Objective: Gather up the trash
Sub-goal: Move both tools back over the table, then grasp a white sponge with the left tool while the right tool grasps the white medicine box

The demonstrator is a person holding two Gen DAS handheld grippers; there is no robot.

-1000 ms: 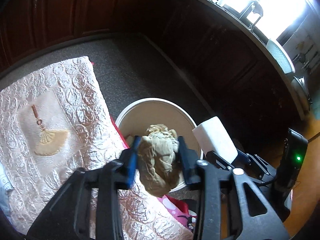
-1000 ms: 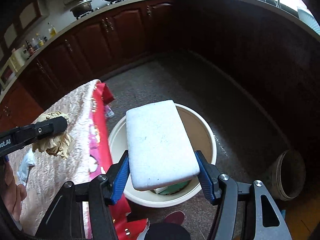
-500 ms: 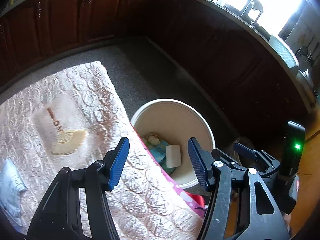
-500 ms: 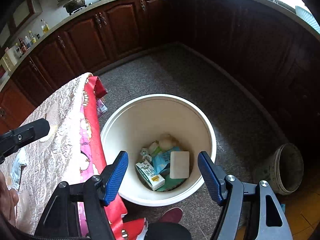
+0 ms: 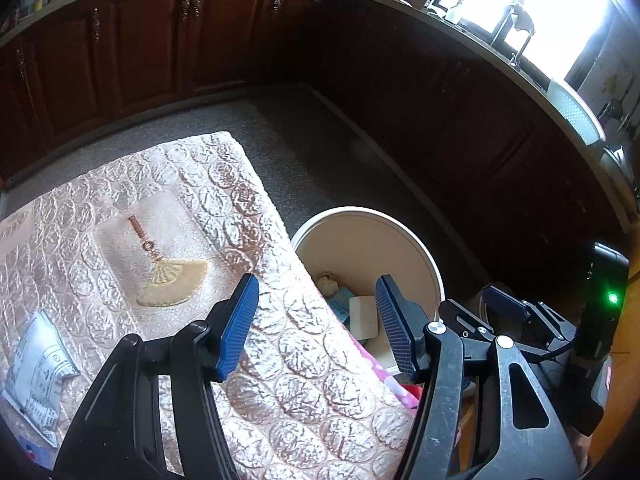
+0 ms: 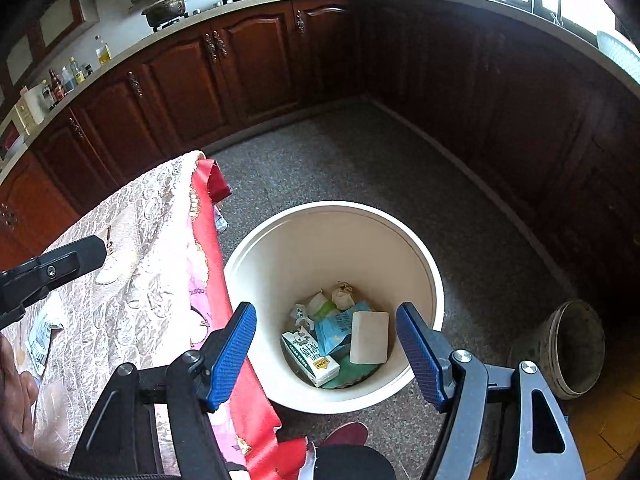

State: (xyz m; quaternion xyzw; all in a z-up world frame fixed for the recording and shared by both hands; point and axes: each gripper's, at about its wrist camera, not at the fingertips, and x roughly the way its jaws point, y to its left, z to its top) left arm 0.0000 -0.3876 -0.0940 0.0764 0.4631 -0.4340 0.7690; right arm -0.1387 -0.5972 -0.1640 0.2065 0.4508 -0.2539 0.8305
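1. Trash is already gathered in the cream bin (image 6: 434, 280) on the floor just beside the table's edge: a white foam block (image 6: 369, 337), a crumpled brown paper ball (image 6: 343, 294), a small milk carton (image 6: 310, 358), a blue wrapper (image 6: 335, 330) and some green packaging are seen lying at its bottom.
2. Both claws are seen empty. The left gripper (image 5: 316, 322) is held over the table's edge with its jaws apart and nothing between them; they have just been opening. The right gripper (image 6: 326, 354) is held above the bin, jaws likewise parted and bare, also just opened.
3. One piece is judged to be left: a white printed packet (image 5: 36, 372) lies flat near the left edge of the quilted tablecloth (image 5: 300, 392), well apart from the bin. Whether more trash remains outside the views cannot be told.
4. Printing is visible on the packet and on the milk carton, but it is too small to be read; no brand can be made out.
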